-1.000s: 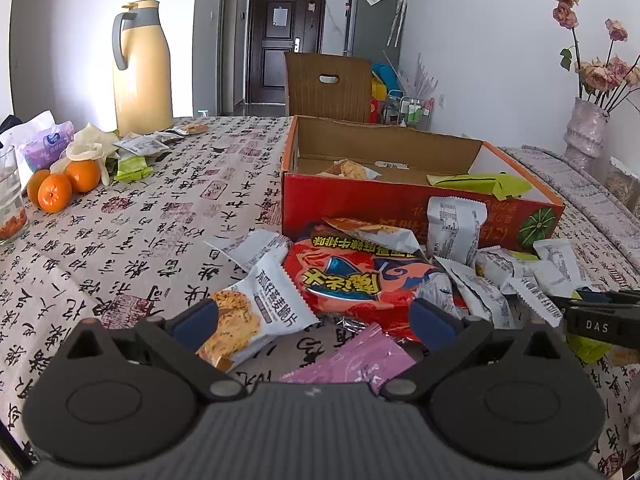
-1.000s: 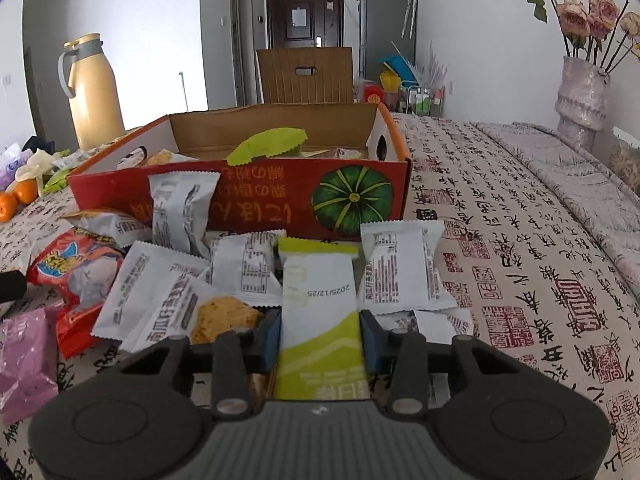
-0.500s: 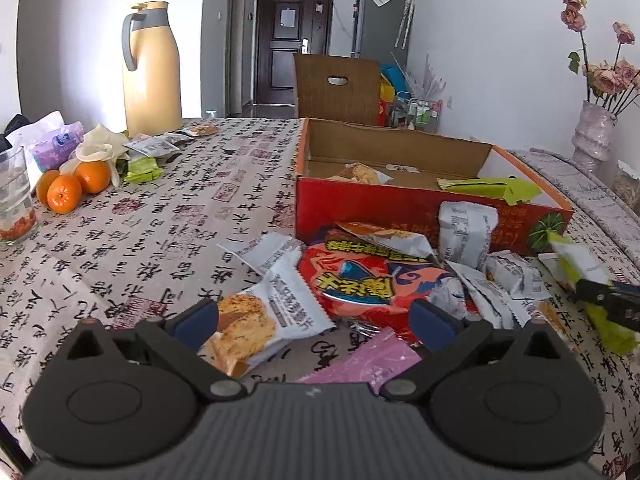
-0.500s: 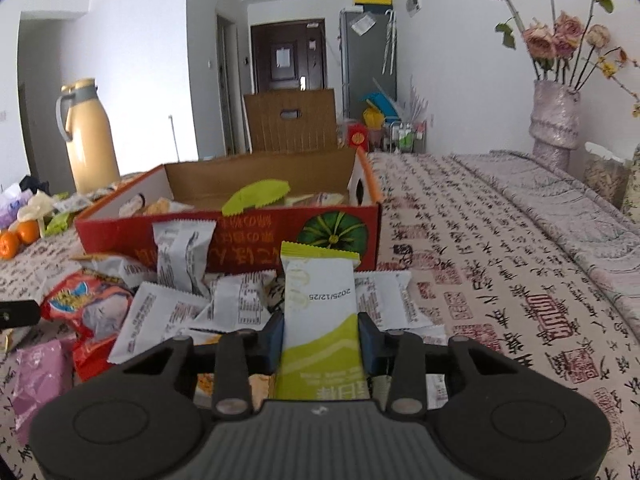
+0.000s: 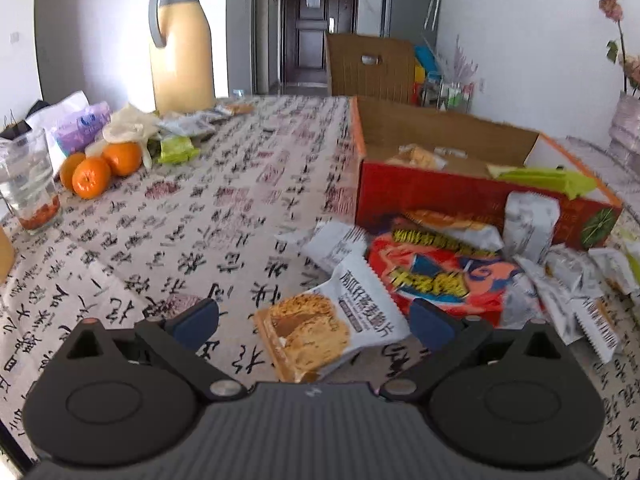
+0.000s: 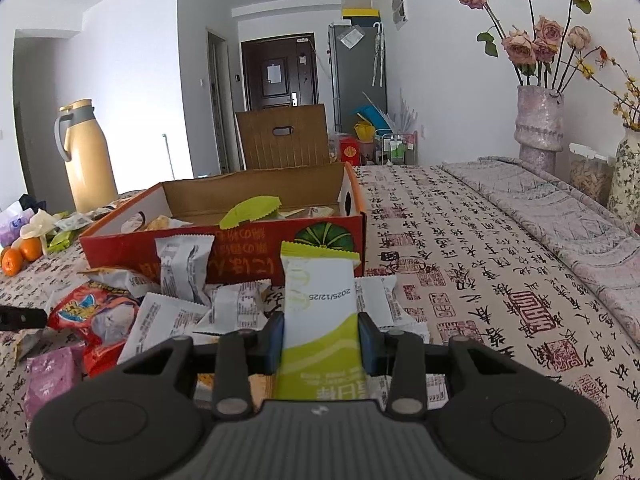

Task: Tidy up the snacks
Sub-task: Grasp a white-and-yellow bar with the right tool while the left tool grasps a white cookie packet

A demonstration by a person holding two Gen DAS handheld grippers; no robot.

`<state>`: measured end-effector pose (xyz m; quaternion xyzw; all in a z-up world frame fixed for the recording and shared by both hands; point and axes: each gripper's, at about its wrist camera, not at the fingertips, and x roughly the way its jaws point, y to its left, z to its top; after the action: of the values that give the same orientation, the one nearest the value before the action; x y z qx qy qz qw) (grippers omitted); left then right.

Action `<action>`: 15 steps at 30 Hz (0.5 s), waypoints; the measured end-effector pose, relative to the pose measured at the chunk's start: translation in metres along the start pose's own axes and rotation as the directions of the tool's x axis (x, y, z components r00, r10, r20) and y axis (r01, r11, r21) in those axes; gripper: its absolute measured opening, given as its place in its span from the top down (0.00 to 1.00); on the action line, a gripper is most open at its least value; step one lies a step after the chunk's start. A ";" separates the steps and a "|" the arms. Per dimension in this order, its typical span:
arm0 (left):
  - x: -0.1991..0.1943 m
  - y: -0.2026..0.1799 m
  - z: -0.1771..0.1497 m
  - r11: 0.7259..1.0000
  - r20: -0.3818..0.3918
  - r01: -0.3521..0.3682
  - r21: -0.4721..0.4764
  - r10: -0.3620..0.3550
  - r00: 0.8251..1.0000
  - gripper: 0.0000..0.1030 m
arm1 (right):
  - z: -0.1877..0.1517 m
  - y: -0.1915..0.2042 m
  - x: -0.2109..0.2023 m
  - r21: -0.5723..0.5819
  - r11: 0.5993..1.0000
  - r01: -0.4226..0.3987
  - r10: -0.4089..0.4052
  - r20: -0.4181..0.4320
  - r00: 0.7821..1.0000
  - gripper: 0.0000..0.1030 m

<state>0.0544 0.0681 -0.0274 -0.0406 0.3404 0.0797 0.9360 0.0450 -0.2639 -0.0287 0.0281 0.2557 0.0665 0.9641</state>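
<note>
Green-white snack pkt upright, lifted before red snack box.

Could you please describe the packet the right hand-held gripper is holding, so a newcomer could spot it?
Start at the red cardboard box. In front of it, the right hand-held gripper holds up a slim packet. Its lime-green band distinguishes it from the grey-white packets around.

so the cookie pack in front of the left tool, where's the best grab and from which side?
Grip the cookie pack across its short width, near the middle, coming straight ahead and down. It lies flat and tilted, and already sits between the open left tool's fingers. The far crimped end touches the red bag, so the near half is probably safer.
</note>
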 end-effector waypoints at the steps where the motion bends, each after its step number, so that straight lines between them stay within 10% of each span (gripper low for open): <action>1: 0.003 0.002 0.000 1.000 -0.013 0.000 -0.004 0.000 1.000 0.00 | -0.001 0.000 0.000 0.000 1.000 0.000 0.000 -0.001 1.000 0.64; 6: 0.012 0.007 -0.003 0.999 -0.053 0.025 -0.022 -0.026 0.998 0.01 | -0.002 0.001 0.001 0.001 1.000 -0.001 0.001 -0.009 1.000 0.64; 15: 0.014 0.004 -0.006 0.999 -0.070 0.043 -0.001 -0.043 0.997 0.31 | -0.005 0.002 0.003 0.004 1.000 -0.002 0.002 -0.019 1.000 0.64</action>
<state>0.0605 0.0728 -0.0412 -0.0504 0.3719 0.0580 0.9251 0.0453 -0.2616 -0.0344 0.0298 0.2650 0.0671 0.9614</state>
